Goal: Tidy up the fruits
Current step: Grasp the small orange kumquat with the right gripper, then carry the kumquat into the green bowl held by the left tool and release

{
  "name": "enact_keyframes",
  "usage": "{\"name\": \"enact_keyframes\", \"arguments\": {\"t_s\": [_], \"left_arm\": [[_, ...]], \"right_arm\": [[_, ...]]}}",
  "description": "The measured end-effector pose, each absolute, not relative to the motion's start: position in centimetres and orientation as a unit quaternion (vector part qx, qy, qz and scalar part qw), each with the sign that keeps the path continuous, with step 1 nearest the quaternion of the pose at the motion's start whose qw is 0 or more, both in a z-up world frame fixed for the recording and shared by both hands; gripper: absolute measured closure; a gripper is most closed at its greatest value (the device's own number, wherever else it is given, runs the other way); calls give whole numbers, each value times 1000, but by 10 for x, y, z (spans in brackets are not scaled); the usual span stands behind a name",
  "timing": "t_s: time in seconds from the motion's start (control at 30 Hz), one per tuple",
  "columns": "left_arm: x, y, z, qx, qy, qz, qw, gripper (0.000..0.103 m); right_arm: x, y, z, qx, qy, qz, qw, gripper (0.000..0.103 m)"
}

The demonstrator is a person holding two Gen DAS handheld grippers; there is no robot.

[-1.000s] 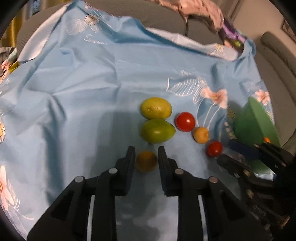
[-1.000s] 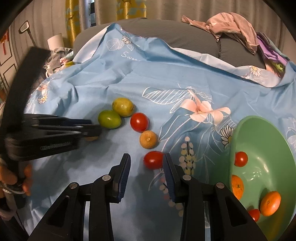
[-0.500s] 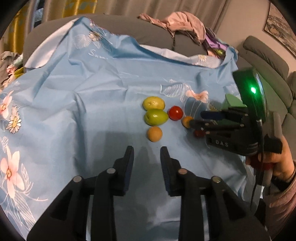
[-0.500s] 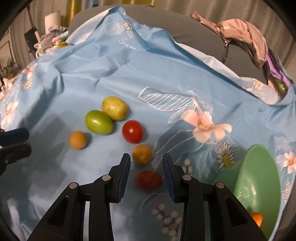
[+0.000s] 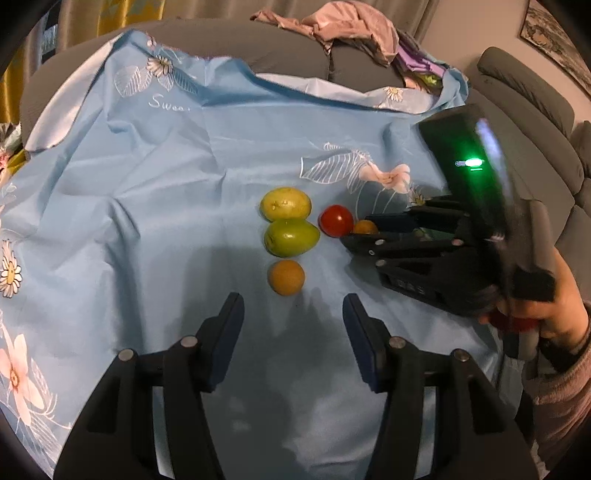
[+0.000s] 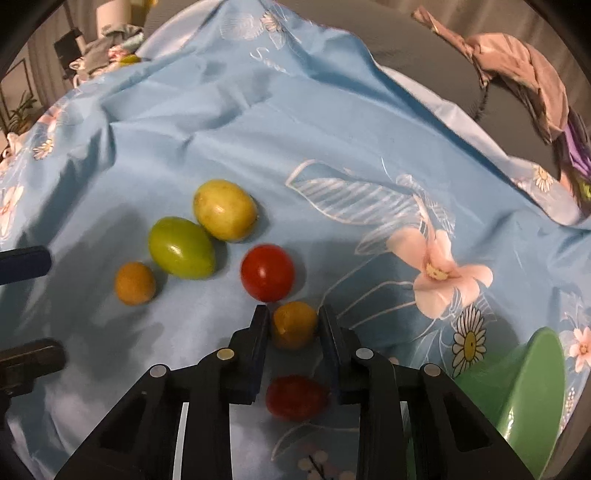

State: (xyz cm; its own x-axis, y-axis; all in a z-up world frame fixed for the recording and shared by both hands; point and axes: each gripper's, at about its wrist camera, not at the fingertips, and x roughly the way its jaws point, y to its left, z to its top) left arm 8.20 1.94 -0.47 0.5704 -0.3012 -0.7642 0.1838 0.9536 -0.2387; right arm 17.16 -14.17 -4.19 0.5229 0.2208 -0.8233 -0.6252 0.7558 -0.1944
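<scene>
Fruits lie on a blue floral cloth (image 5: 147,192). In the left wrist view a yellow-green fruit (image 5: 285,203), a green fruit (image 5: 291,237), a small orange fruit (image 5: 286,277) and a red tomato (image 5: 335,220) form a cluster. My left gripper (image 5: 293,314) is open, just short of the small orange fruit. My right gripper (image 6: 293,325) has its jaws on either side of another small orange fruit (image 6: 294,324), open around it. A second red tomato (image 6: 295,397) lies under the right gripper. A green bowl (image 6: 532,391) sits at the right.
A grey sofa back (image 5: 288,55) with piled clothes (image 5: 343,26) lies behind the cloth. The right gripper body (image 5: 443,254) with a green light and the hand holding it fill the right of the left wrist view. Cloth wrinkles rise at the left.
My left gripper has opened wide and moved nearer the small orange fruit. My right gripper has advanced past the red tomato, and its jaws now flank the other small orange fruit.
</scene>
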Motion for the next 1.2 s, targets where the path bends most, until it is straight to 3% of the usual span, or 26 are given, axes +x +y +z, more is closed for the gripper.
{"name": "enact_keyframes", "arguments": {"t_s": [0.4,0.63,0.73,1.0,1.2], "left_arm": [[121,-4,-23,-35,502,-108,857,52],[129,-14,-33,0,508,-74,858,65],[127,-17,-33,23,504,-68,861,78],[124,-10,-27,-28,491,-80,867,78],[93,-7,12,-56,441,-92,891,78]], "right_arm": [[104,-199,-17,-126,378,345,850,74],[97,-221,-13,-89,357,360,857,74],[98,-229,-10,-77,349,363,861,74],[97,-244,-9,-61,339,359,867,74],[94,-252,1,-35,319,372,871,74]]}}
